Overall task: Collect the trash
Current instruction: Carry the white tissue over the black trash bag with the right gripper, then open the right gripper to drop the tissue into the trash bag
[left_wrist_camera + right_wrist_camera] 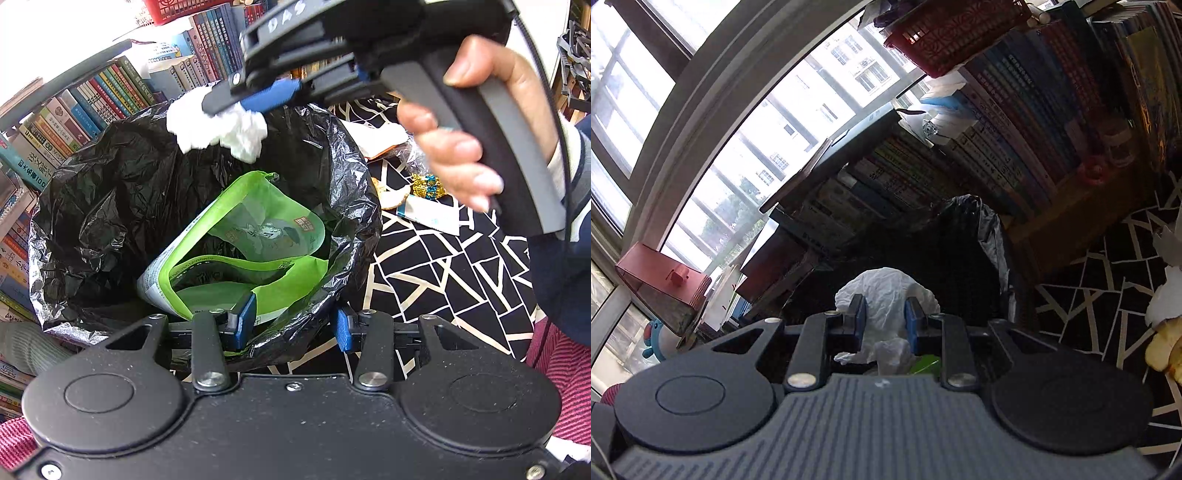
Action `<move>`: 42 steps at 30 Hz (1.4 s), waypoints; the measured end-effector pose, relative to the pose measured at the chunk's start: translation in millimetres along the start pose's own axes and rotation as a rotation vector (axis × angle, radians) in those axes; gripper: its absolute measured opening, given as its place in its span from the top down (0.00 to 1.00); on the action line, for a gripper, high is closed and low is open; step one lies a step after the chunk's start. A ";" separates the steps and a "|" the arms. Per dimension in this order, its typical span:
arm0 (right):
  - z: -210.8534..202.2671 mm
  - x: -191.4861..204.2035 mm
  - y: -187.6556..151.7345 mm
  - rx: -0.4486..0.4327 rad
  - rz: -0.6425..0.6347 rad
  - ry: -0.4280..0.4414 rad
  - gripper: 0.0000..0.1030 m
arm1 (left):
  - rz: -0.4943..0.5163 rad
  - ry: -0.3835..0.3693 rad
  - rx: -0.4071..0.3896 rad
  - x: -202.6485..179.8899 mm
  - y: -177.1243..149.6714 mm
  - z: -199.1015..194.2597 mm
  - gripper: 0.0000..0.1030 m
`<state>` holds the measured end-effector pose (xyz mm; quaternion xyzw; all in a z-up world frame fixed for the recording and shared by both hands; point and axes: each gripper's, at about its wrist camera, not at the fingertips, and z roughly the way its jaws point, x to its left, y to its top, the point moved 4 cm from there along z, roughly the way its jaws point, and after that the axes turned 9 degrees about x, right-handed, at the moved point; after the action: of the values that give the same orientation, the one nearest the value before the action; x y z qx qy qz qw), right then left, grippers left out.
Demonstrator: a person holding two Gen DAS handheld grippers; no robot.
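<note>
crumpled white tissue — above black-lined bin; green wrapper — inside

The bin liner is glossy black, and the snack pouch inside it is bright green with a pale printed panel, while the crumpled tissue is white. Both grippers are black with blue finger pads, and the tablecloth is black crossed by cream lines in a cracked-tile pattern. A candy wrapper is gold and blue, the basket is red, and the sleeve is navy.
</note>
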<state>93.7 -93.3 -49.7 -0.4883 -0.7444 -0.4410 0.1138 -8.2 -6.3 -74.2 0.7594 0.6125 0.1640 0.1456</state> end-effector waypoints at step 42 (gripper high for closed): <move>-90.7 -107.5 25.6 -0.156 0.233 -0.563 0.12 | 0.000 0.001 0.001 -1.0 -0.6 -0.1 0.59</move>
<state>144.7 -226.9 -47.2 -0.6806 -0.6495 -0.3283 -0.0847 -9.0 -7.1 -74.5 0.7594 0.6127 0.1643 0.1448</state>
